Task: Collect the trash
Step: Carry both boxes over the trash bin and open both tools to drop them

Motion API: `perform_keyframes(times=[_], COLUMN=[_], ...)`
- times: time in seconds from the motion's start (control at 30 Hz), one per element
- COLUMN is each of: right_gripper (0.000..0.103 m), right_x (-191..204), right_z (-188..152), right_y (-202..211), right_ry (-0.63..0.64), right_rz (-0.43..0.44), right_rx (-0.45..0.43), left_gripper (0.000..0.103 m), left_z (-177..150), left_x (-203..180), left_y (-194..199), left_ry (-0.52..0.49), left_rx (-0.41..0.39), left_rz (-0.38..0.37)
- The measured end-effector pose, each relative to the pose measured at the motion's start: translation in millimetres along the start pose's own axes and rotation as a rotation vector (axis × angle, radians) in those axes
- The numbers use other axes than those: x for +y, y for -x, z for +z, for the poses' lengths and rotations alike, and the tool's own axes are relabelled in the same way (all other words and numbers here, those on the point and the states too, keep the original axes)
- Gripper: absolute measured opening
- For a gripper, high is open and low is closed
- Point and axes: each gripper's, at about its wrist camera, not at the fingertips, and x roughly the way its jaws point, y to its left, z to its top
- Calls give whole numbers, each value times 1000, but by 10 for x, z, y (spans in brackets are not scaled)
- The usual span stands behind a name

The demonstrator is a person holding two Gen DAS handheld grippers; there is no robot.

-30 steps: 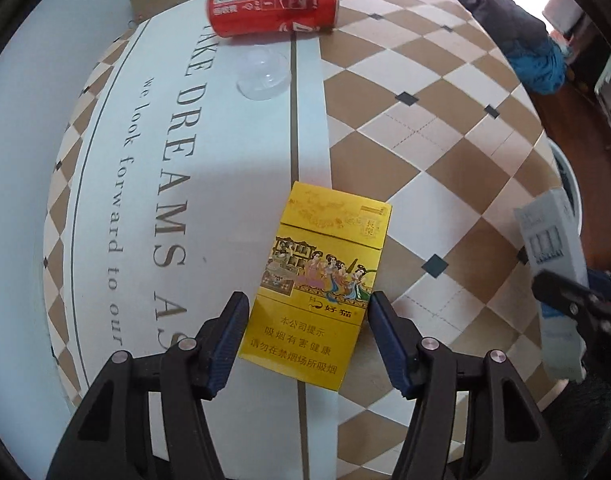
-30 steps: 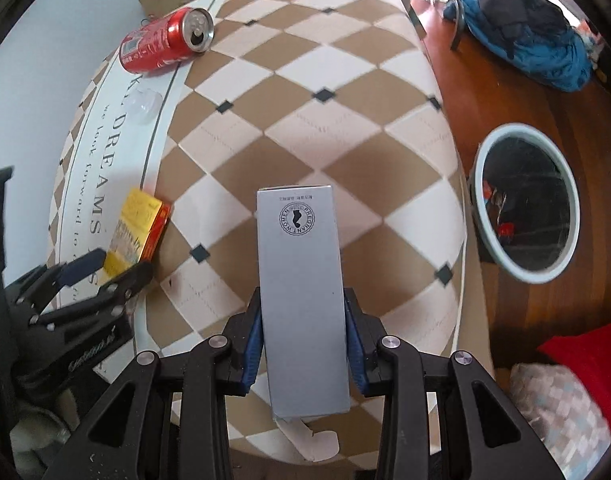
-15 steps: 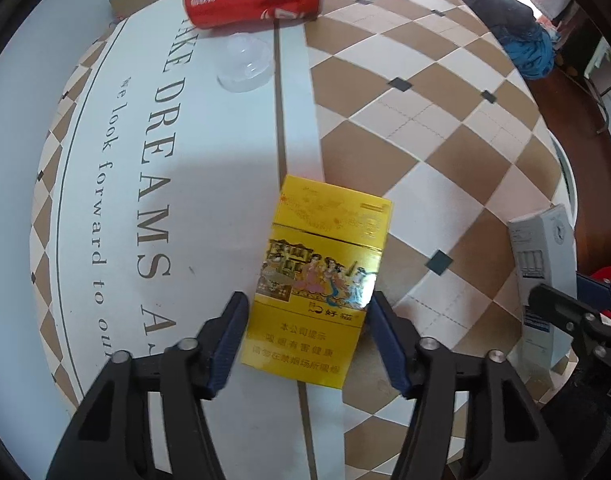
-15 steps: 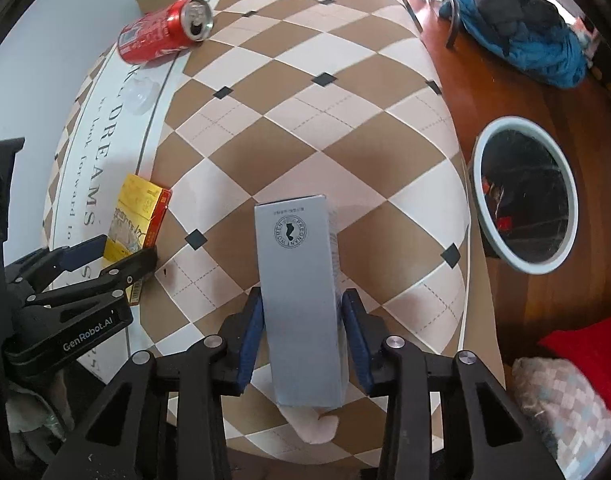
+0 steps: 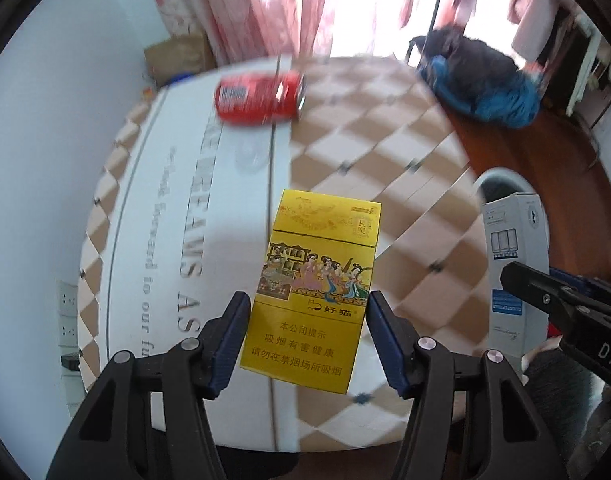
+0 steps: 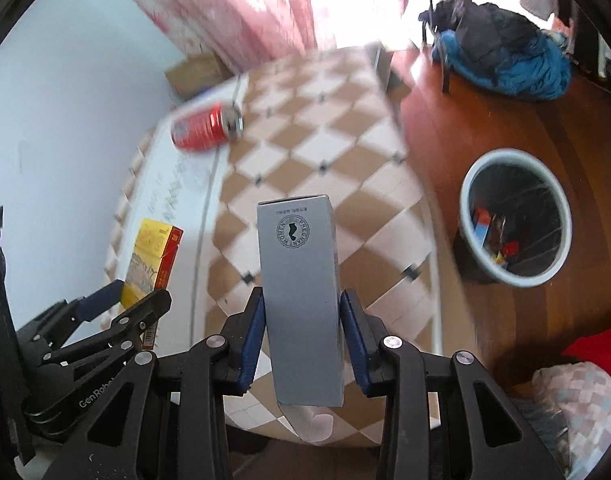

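My left gripper (image 5: 309,320) is shut on a yellow cigarette pack (image 5: 317,292) and holds it above the checked tablecloth (image 5: 385,184). From the right wrist view the same pack (image 6: 153,256) sits in the left gripper (image 6: 125,300), clear of the table. A tall grey carton (image 6: 299,300) is clamped upright in my right gripper (image 6: 301,320), with its bottom flap hanging open. The carton (image 5: 513,260) also shows at the right of the left wrist view. A red drink can (image 5: 261,96) lies on its side at the table's far end, with a small clear plastic piece (image 5: 251,156) just in front of it.
A round grey bin (image 6: 515,216) with some trash inside stands on the wooden floor (image 6: 445,120) right of the table. Dark and blue clothes (image 6: 505,60) are heaped beyond it. Pink curtains (image 6: 245,12) and a cardboard box (image 6: 193,72) lie behind the table. Red and checked fabric (image 6: 577,392) is at lower right.
Both grippers have risen and tilted up with their loads. The cigarette pack has left the tabletop. The table has dropped lower in view, and curtains and window have come into sight.
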Motion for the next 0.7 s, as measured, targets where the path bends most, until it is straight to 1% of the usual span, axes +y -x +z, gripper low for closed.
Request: perform_keyframes(times=[0.03,0.1,0.13,0.2,0.3,0.37,0.47,0.53,0.6,0.67,0.7], right_gripper=[39,39,39,39,39,39,39,39,39,39,39], right_x=[-89,-267,-329,-589,-928,-1220,-1680,-2030,-2296,-2620,-2744], right_z=[47,119,145,224,301,361,452,510,549,591,611], right_y=[184,475,566,894,1226,1399,1473,1388,1265,1075,985], right_ry=[-12,-41,-52,-91,-133,-162,-212,-252,-285,-320,-333], right_rz=[13,28,30,35,18,-15,-67,-95,-108,-126,-132], right_rx=[-33,-87,-106,-167,-229,-261,-270,-247,-216,-172,-153], left_gripper=[56,56,56,56,56,54,54,54,54,54,54], left_z=[73,201,272,430,685,820,1055,1173,1283,1392,1426], left_x=[-68,-244,-315,-513,-924,-1155,-1649,-1959,-2229,-2523,-2631], left_y=[59,306,375,534,709,718,590,413,165,-158,-285], left_ry=[-2,-15,-22,-46,-94,-114,-146,-162,-172,-183,-183], left_rx=[-20,-74,-93,-133,-182,-192,-174,-148,-99,-33,-6], left_rz=[-8,-38,-51,-86,-148,-185,-253,-290,-335,-377,-386])
